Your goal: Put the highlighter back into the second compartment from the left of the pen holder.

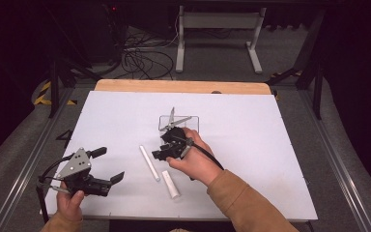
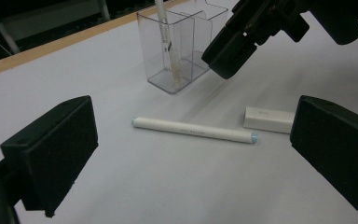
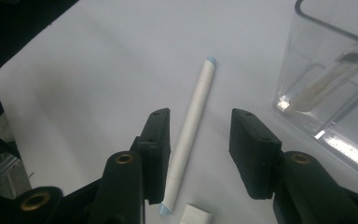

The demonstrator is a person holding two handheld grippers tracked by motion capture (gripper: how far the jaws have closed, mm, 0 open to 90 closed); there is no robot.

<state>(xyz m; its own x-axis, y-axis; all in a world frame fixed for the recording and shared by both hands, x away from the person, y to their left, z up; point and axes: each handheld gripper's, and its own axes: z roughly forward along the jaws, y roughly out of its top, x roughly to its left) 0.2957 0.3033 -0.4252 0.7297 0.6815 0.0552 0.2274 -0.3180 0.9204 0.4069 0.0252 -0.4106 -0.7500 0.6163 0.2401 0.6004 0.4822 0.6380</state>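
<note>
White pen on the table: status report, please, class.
Right gripper open, jaws either side of the white pen. Left gripper open, idle. Pen flat on table, ungripped. Nothing in the way.

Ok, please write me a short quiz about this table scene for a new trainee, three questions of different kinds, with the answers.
1. True or false: the long white pen lies between the open jaws of the right gripper.
2. What stands in the clear plastic holder? A) metal scissors B) a spoon C) a brush
3. Fill in: the short white cap lies on the table beside the ____.

Key: 1 true. 2 A. 3 pen. The left gripper is also open and holds nothing.
</note>
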